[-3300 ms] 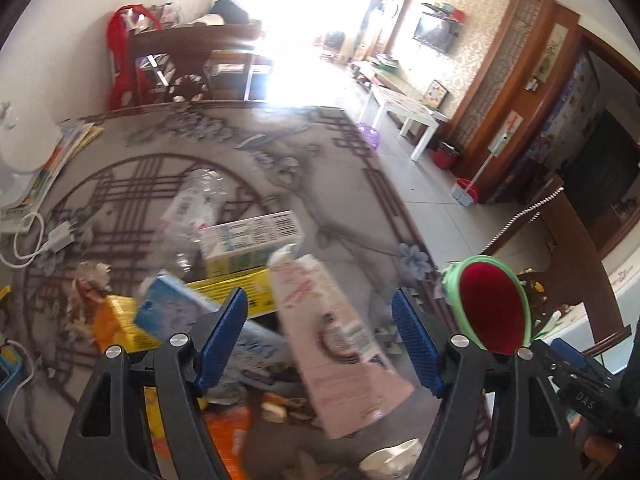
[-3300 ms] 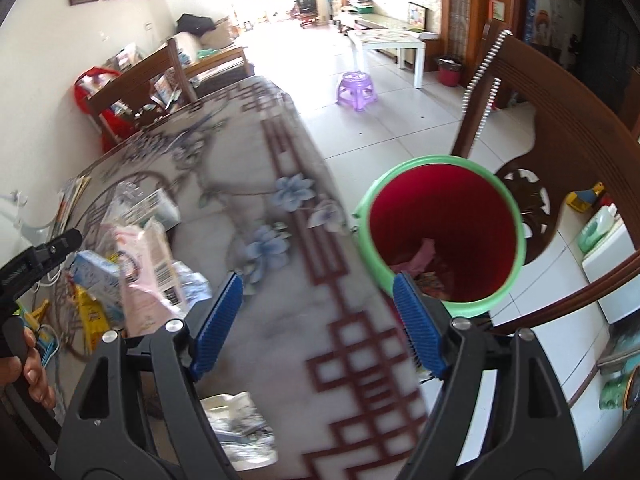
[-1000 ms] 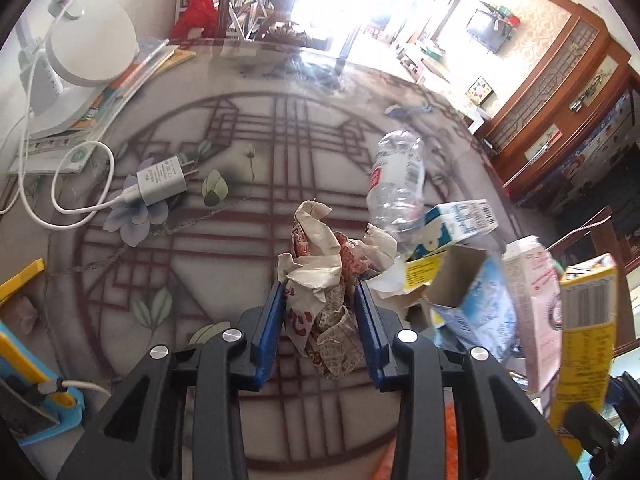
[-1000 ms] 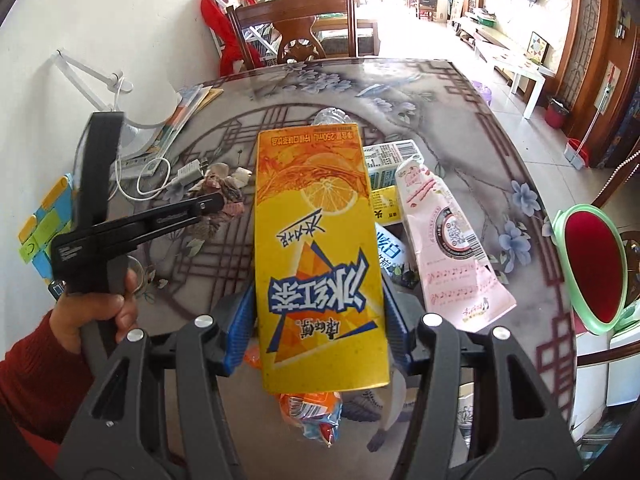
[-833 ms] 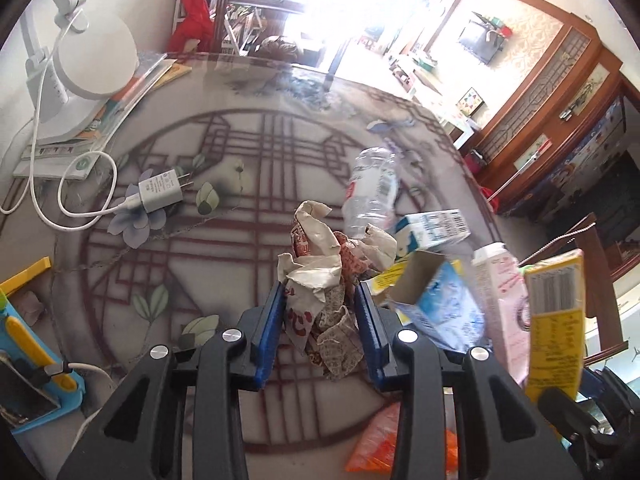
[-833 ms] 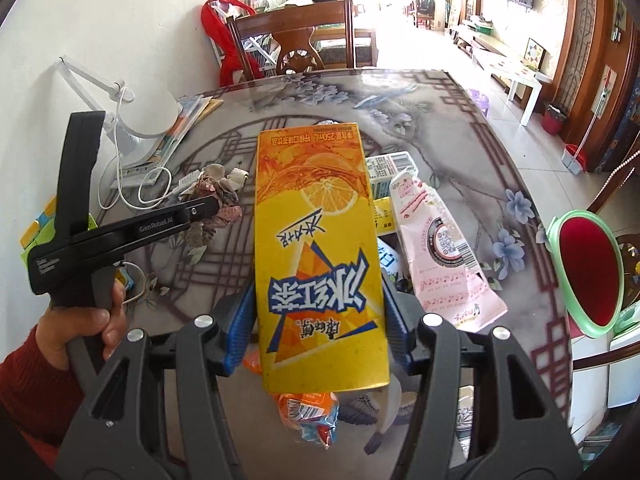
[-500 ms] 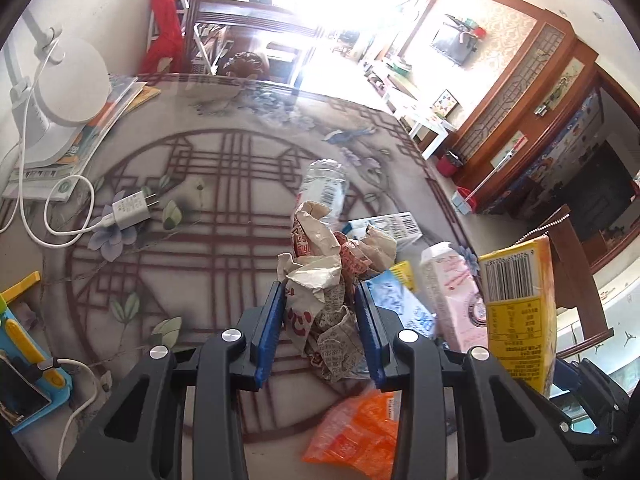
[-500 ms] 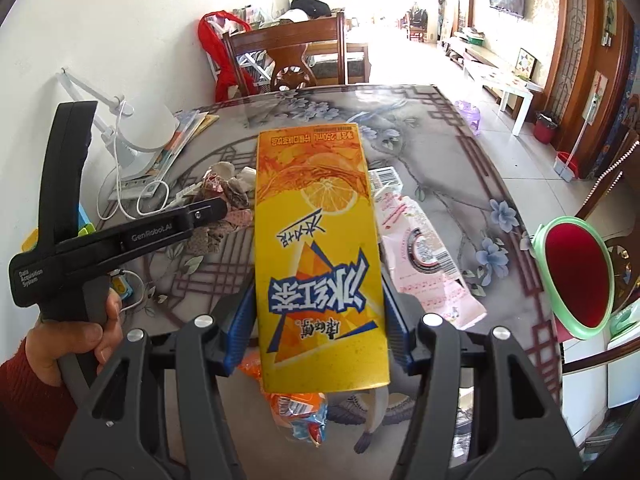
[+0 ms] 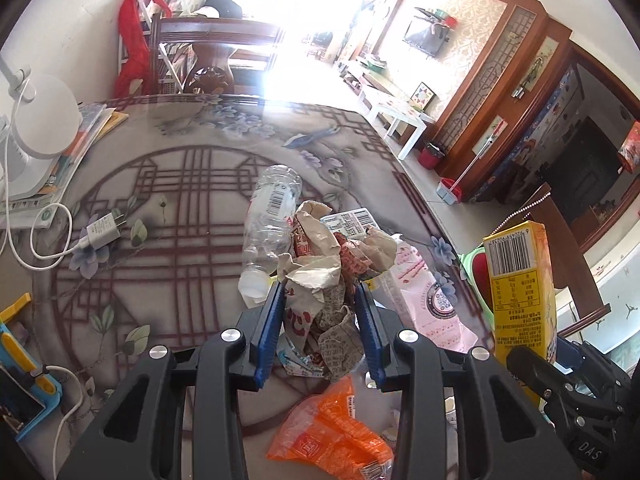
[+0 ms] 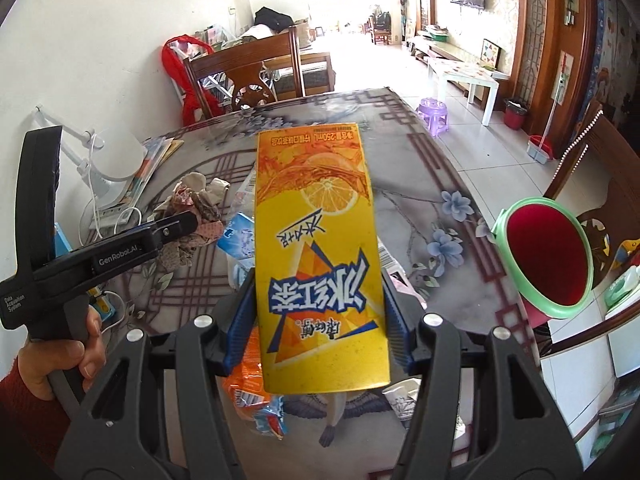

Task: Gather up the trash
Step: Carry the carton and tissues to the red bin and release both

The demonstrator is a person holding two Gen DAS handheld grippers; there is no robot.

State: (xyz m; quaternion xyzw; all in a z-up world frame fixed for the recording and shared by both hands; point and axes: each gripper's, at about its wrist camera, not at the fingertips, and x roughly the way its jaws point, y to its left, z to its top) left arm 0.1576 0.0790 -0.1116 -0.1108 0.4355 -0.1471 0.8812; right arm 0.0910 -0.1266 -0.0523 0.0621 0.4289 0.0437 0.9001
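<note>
My left gripper (image 9: 320, 300) is shut on a wad of crumpled paper wrappers (image 9: 324, 276), held above the patterned table (image 9: 168, 184). My right gripper (image 10: 318, 300) is shut on a yellow drink carton (image 10: 320, 264), which also shows at the right of the left wrist view as the yellow drink carton (image 9: 520, 284). The red bin with a green rim (image 10: 548, 256) stands off the table's right edge, partly hidden behind the carton as the bin (image 9: 474, 276). In the right wrist view the left gripper (image 10: 188, 220) hangs at the left with its wad (image 10: 196, 208).
On the table lie a clear plastic bottle (image 9: 272, 224), a pink carton (image 9: 428, 300), an orange wrapper (image 9: 332, 440), a blue carton (image 10: 240, 236) and a white charger with cable (image 9: 100, 232). A white lamp (image 9: 32, 128) and papers sit far left. Wooden chairs (image 10: 260, 76) stand around.
Both grippers have lifted and swung rightward with their loads since a second ago; the bin has come nearer in the right wrist view. Earlier still, both grippers were open and empty.
</note>
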